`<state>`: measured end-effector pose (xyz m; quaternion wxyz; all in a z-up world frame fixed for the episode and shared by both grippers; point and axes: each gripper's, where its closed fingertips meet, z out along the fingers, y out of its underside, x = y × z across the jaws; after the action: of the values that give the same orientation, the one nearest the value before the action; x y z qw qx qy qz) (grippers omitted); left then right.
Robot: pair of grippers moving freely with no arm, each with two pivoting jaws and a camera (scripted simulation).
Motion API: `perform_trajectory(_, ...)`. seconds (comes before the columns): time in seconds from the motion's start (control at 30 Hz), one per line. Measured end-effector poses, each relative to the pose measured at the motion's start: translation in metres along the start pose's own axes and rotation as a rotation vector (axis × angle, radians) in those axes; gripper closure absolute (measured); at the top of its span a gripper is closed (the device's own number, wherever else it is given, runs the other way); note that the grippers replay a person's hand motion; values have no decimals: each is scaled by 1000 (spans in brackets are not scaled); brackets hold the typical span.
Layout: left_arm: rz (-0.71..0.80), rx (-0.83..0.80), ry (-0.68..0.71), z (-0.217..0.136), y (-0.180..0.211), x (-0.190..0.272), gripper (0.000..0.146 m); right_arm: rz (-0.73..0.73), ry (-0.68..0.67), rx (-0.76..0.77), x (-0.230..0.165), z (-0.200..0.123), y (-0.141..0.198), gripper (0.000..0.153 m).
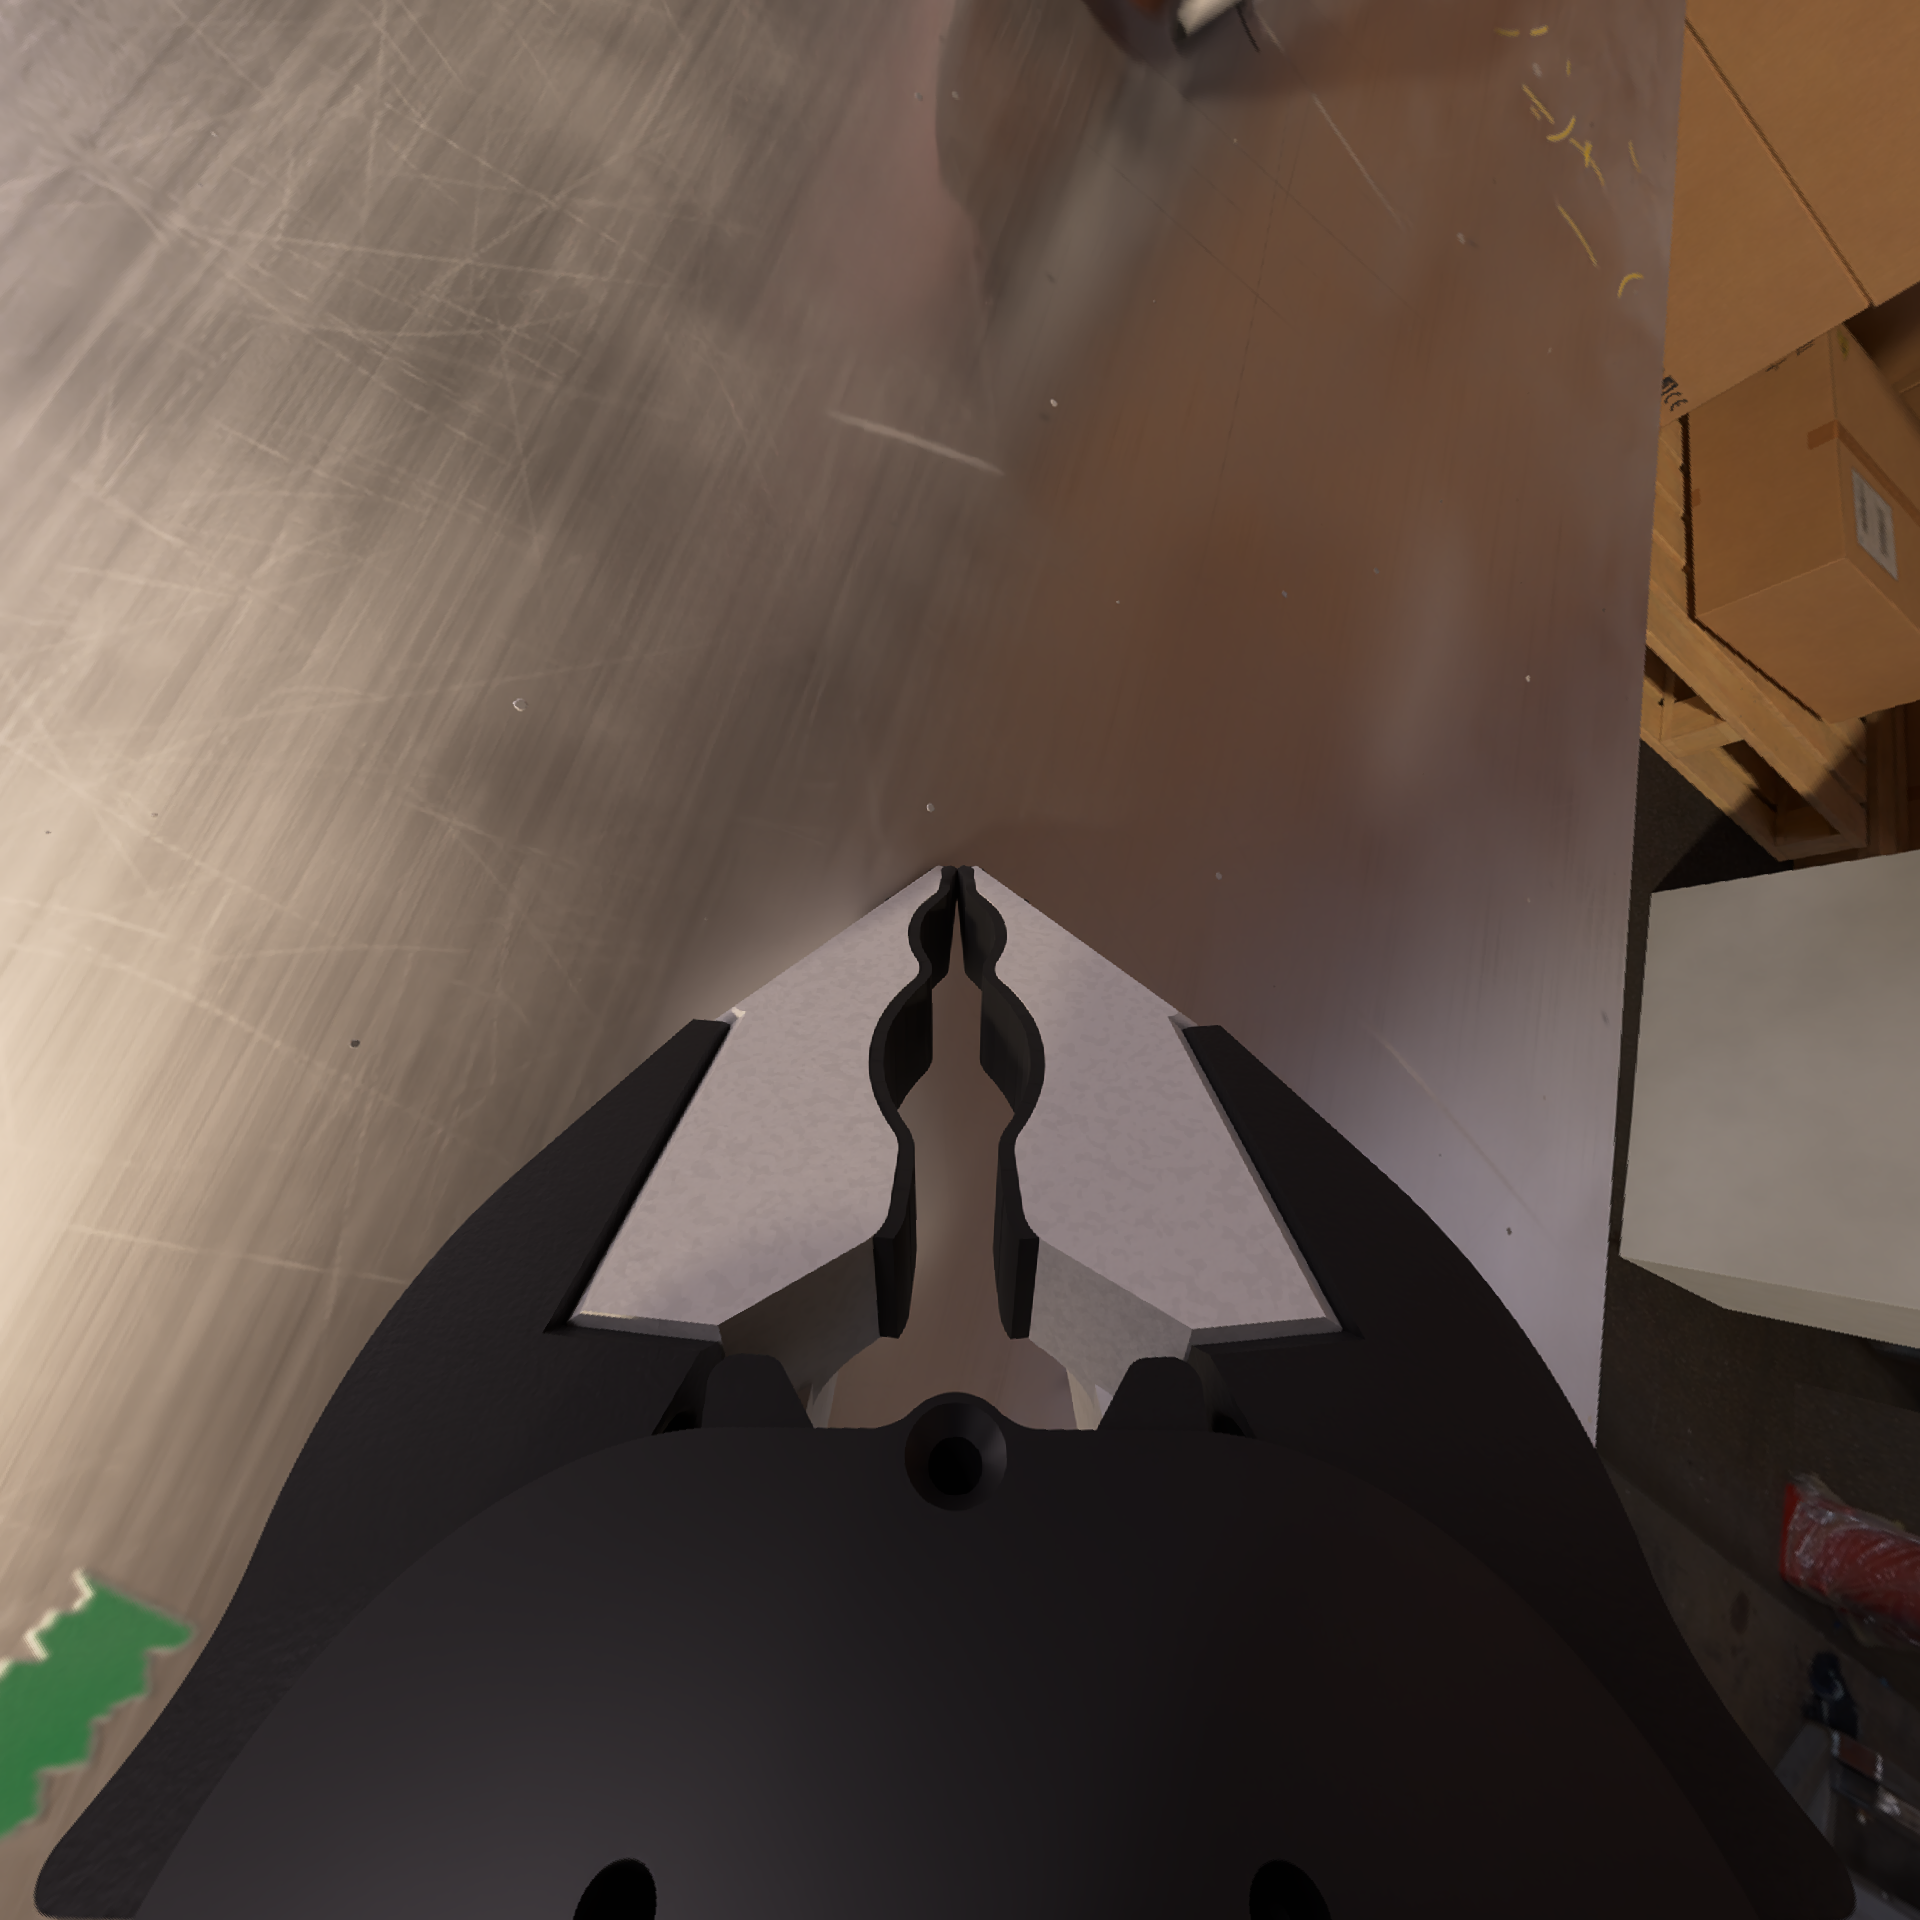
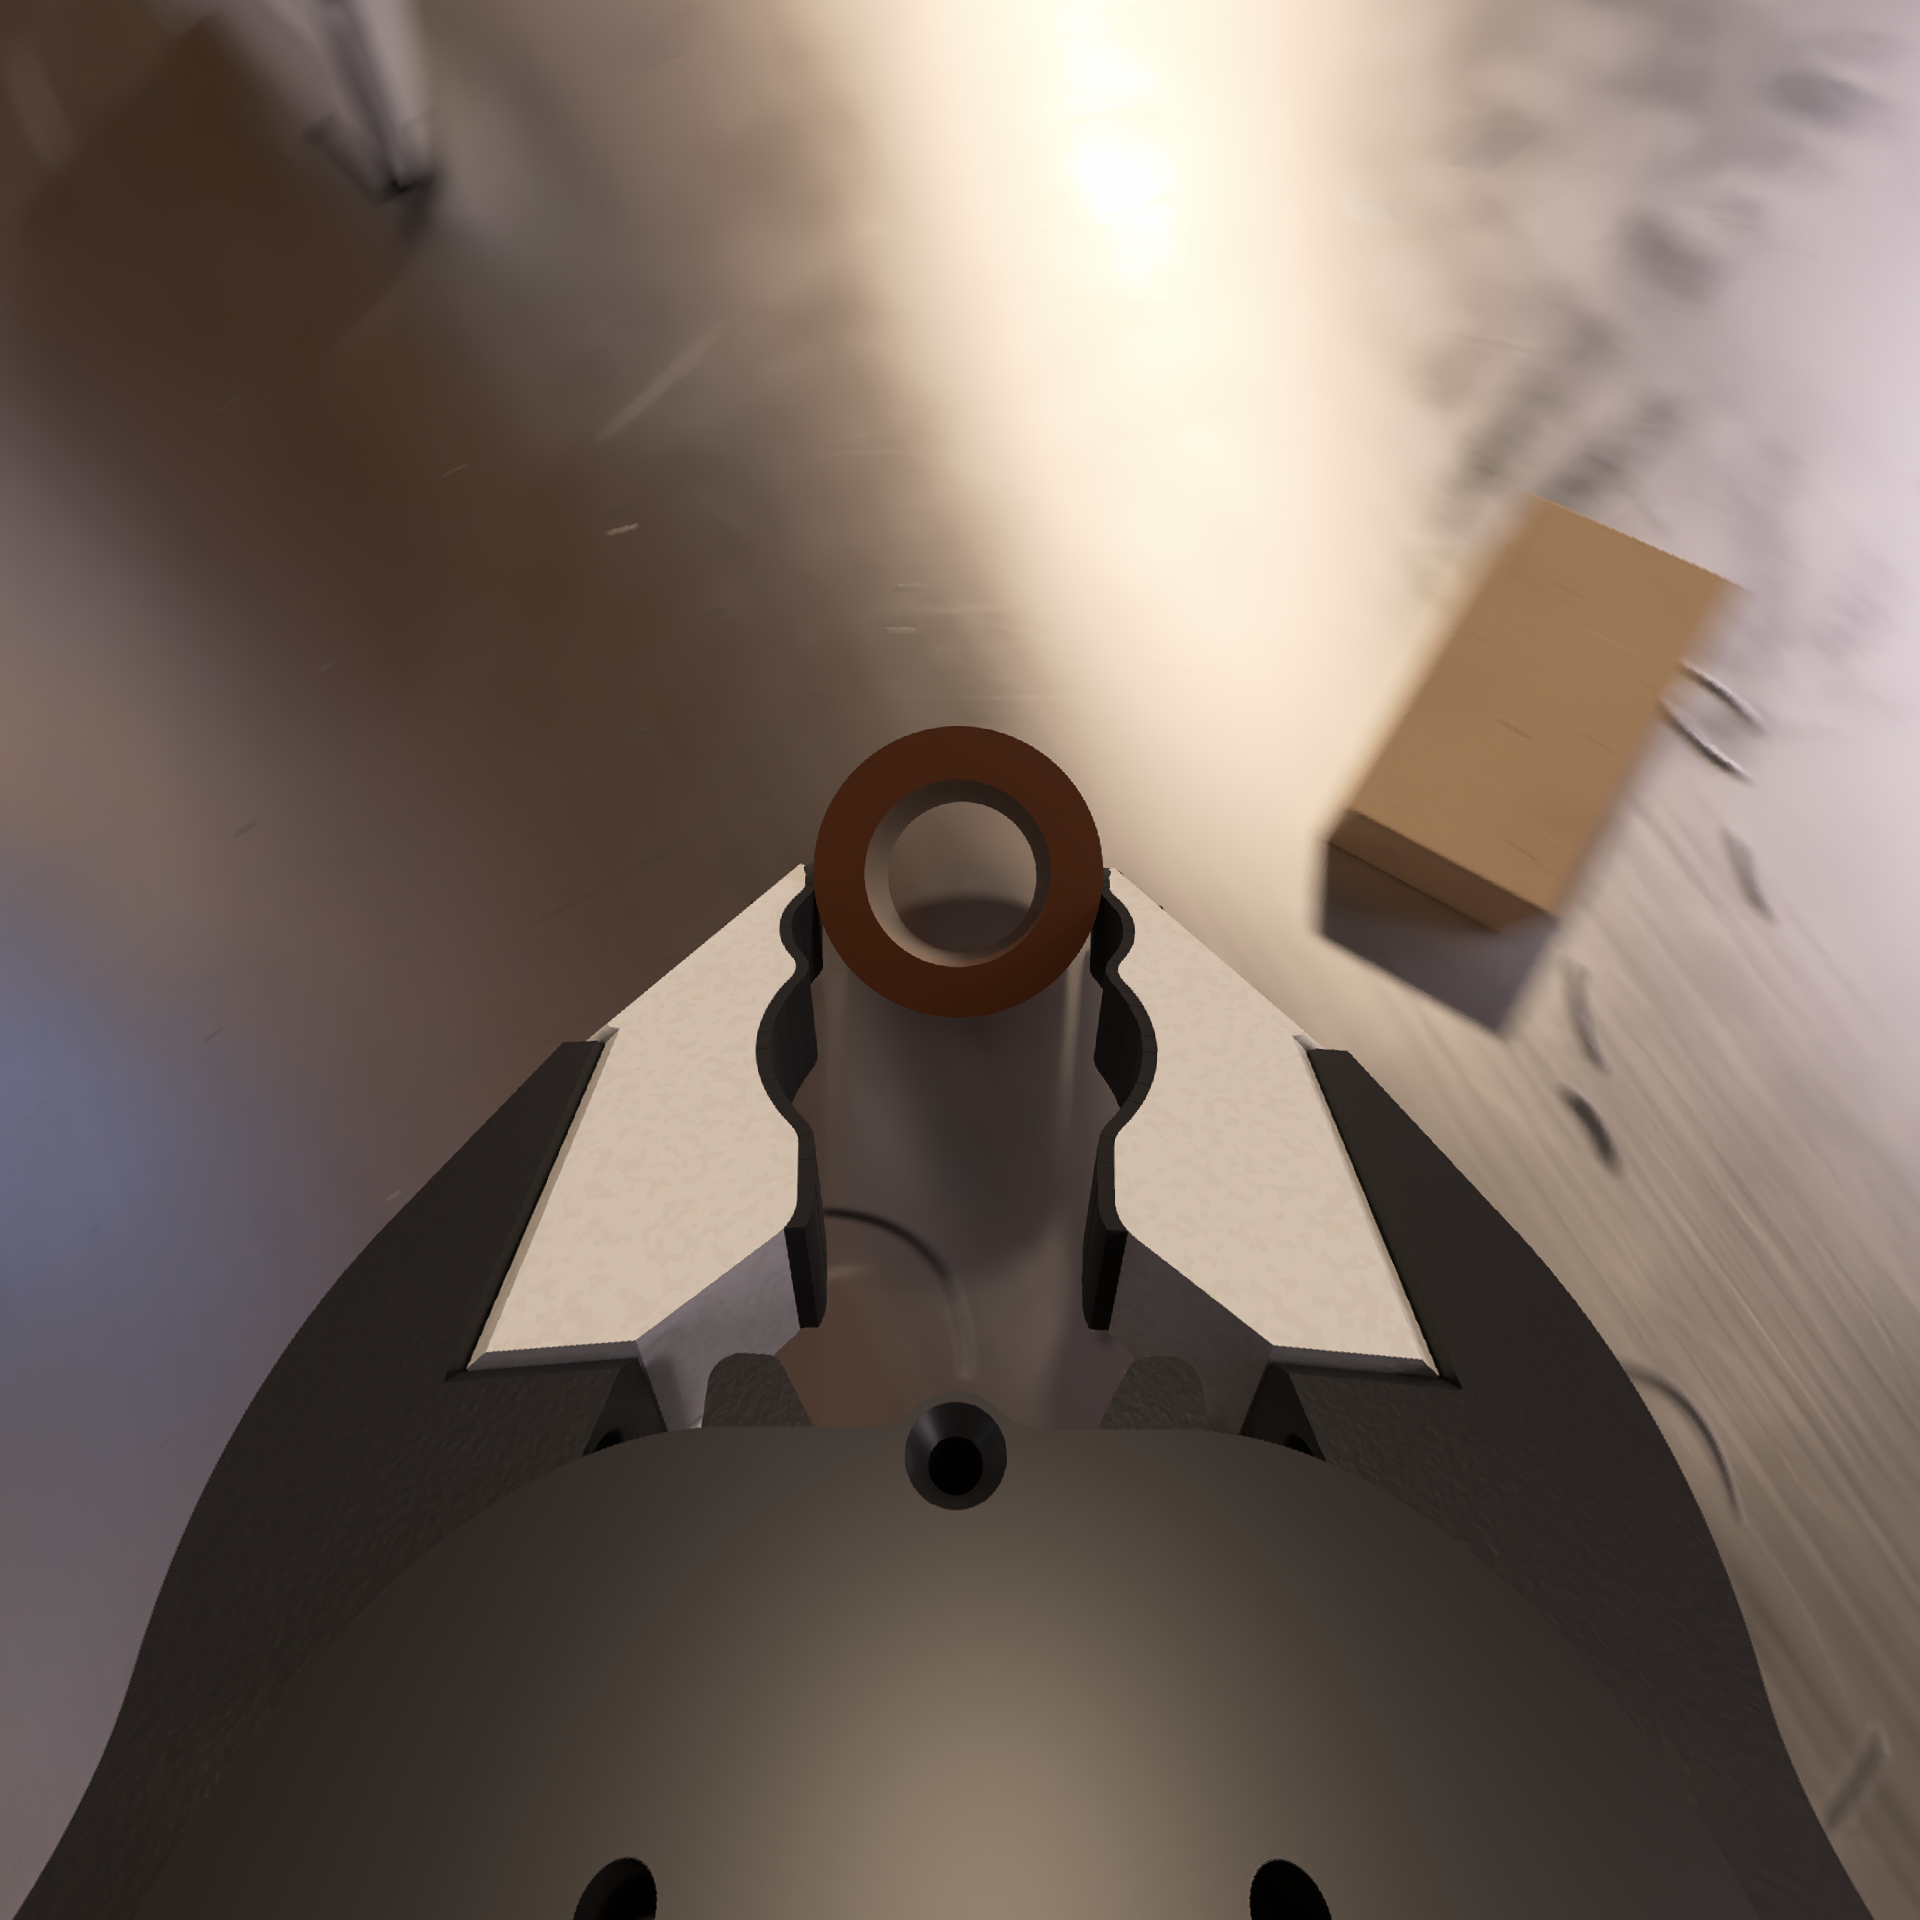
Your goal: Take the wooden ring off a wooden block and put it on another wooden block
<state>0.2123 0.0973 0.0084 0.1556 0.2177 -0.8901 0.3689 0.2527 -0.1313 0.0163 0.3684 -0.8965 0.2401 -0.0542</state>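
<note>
In the right wrist view my right gripper [image 2: 957,904] is shut on a dark brown wooden ring [image 2: 847,873], held at the fingertips above the shiny metal table [image 2: 416,675], with its hole facing the camera. A light wooden block [image 2: 1517,717] lies on the table to the right of the ring, a little farther off. In the left wrist view my left gripper [image 1: 957,878] is shut and empty, its tips touching over the bare metal table [image 1: 520,468]. A blurred bit of the other gripper [image 1: 1184,31] shows at the top edge. No block shows in the left wrist view.
The table's right edge [image 1: 1652,623] runs down the left wrist view. Beyond it are cardboard boxes [image 1: 1808,499], a white box [image 1: 1777,1091] and a red item [image 1: 1849,1558] on the floor. A green jagged shape [image 1: 73,1673] lies at the lower left.
</note>
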Motion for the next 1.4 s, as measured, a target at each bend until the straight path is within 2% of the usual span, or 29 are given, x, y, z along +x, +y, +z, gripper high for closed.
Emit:
perform_trajectory(0.07, -1, 2, -3, 0, 0, 0, 146, -117, -97, -60, -30, 6, -3, 101)
perform_trajectory(0.1, -2, 2, -4, 0, 0, 0, 146, -147, -102, -80, -33, 7, -4, 101)
perform_trajectory(0.13, -4, 3, -3, 0, 0, 0, 146, -131, -66, -82, -24, 7, -4, 101)
perform_trajectory(0.2, -10, 4, -3, 0, 0, 0, 146, -4, 75, -29, 8, 1, -3, 101)
perform_trajectory(0.27, -9, 5, -6, 0, -1, 0, 146, 95, 61, 39, 16, -1, -1, 101)
perform_trajectory(0.37, -5, 6, -12, 1, -1, 0, 146, -63, -70, -54, -19, 0, 3, 101)
perform_trajectory(0.4, -5, 6, -10, 1, -1, 0, 146, -98, -60, -99, -20, -3, 6, 101)
perform_trajectory(0.43, -7, 5, -6, 1, -1, 0, 146, -86, -21, -121, -13, -6, 8, 101)
perform_trajectory(0.5, -12, 3, 1, 1, -1, 0, 146, 43, 137, -66, 18, -14, 11, 101)
perform_trajectory(0.57, -14, 3, 3, 1, -1, 0, 146, 160, 159, 42, 30, -16, 13, 101)
perform_trajectory(0.67, -14, 4, -2, 1, -1, 0, 146, 177, 264, 47, 36, -19, 15, 101)
perform_trajectory(0.87, -25, 0, 12, 1, -1, 0, 146, 273, 329, 38, 46, -21, 16, 101)
perform_trajectory(1.0, -29, 7, -1, 1, -1, 0, 146, 283, 397, 16, 56, -26, 18, 101)
perform_trajectory(1.07, -36, 10, -2, 1, -2, -1, 146, 271, 388, 23, 56, -26, 18, 101)
perform_trajectory(1.13, -41, 11, -2, 1, -2, -1, 146, 234, 323, 19, 47, -23, 17, 101)
perform_trajectory(1.27, -42, 13, -8, 1, -2, -1, 146, 223, 369, 3, 51, -29, 20, 101)
perform_trajectory(1.33, -46, 13, -7, 1, -3, -2, 146, 265, 346, 44, 51, -28, 21, 101)
perform_trajectory(1.4, -37, 15, -17, 1, -3, -2, 146, 229, 311, 44, 46, -27, 20, 101)
